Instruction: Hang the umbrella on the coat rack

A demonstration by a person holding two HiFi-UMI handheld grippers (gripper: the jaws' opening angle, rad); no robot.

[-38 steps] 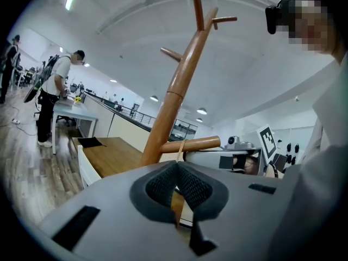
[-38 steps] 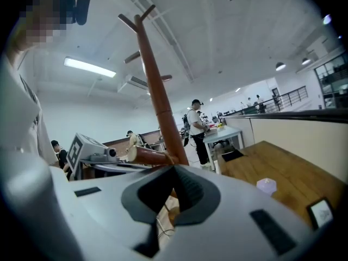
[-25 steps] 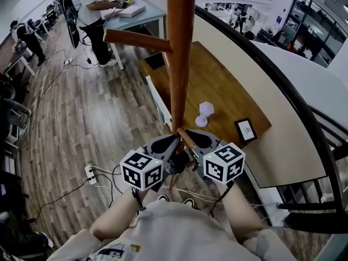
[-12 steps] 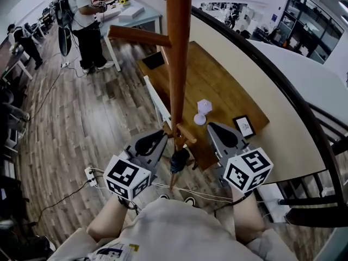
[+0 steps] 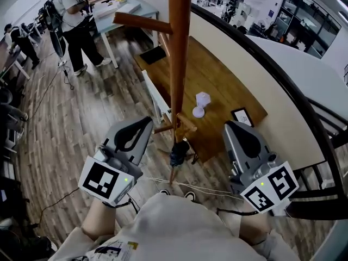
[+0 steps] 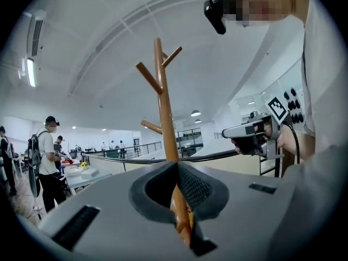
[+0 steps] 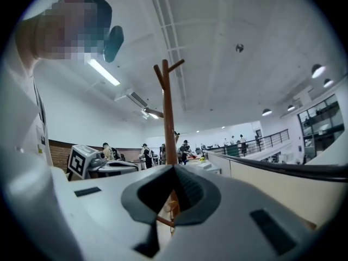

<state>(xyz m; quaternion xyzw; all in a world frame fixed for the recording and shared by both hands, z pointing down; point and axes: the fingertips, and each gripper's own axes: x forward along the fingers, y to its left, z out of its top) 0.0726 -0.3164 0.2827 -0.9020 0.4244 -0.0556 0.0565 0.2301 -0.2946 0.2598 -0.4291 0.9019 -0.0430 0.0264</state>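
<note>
The wooden coat rack (image 5: 178,53) rises in the middle of the head view, with a long peg (image 5: 142,24) high up and short pegs low down. A small dark blue folded umbrella (image 5: 178,153) hangs by the low pegs (image 5: 185,125), close against the pole. My left gripper (image 5: 145,123) is left of the pole and my right gripper (image 5: 230,126) is right of it. Both are shut, hold nothing and stand clear of the umbrella. The pole (image 6: 165,113) also shows in the left gripper view beyond the left gripper (image 6: 176,163), and the pole (image 7: 169,118) shows in the right gripper view beyond the right gripper (image 7: 174,167).
Behind the rack stands a wooden table (image 5: 223,86) with a white lamp-like object (image 5: 201,103) and a small framed card (image 5: 242,117). A curved black railing (image 5: 283,86) runs along the right. A person (image 5: 73,23) stands at the far left. Cables (image 5: 179,185) lie on the plank floor.
Both grippers have drawn back from the pole's low pegs and spread apart, the left one leftward, the right one rightward. The umbrella stays hanging at the pole.
</note>
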